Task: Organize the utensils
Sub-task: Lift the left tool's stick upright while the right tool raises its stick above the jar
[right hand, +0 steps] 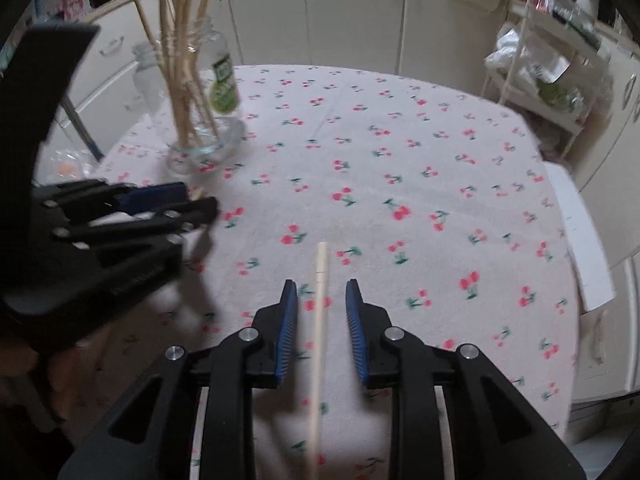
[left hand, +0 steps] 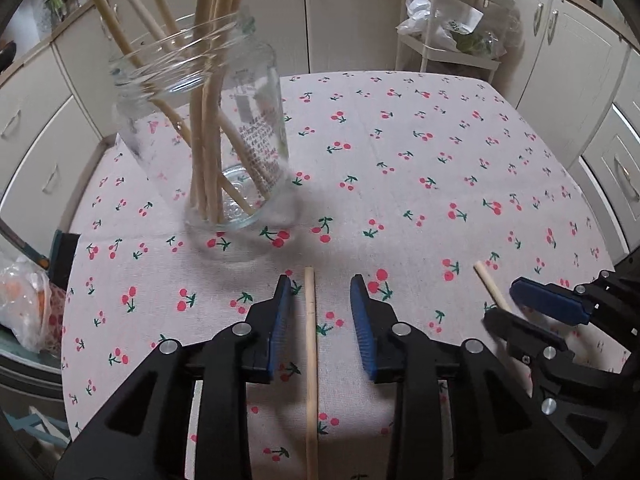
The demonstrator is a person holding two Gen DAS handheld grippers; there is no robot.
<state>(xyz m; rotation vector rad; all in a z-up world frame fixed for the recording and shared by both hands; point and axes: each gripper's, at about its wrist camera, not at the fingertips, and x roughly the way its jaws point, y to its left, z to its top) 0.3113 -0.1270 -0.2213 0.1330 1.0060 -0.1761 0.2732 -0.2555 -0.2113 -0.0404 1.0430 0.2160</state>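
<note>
A clear glass jar [left hand: 208, 136] stands on the cherry-print tablecloth [left hand: 400, 168] and holds several wooden chopsticks [left hand: 208, 92]. It also shows in the right wrist view [right hand: 200, 120]. My left gripper [left hand: 322, 300] is open, with one loose chopstick [left hand: 310, 360] lying between its jaws, untouched by the pads. My right gripper [right hand: 322, 300] is open around a second chopstick [right hand: 318, 340]. That chopstick's tip [left hand: 490, 286] shows beside the right gripper [left hand: 520, 308] in the left wrist view. The left gripper [right hand: 188, 204] shows at the left in the right wrist view.
White kitchen cabinets [left hand: 572, 80] ring the table. A white shelf cart [left hand: 448, 36] with bags stands behind the far edge. A plastic bag [left hand: 24, 304] lies off the table's left side. A white board [right hand: 580, 240] lies at the table's right edge.
</note>
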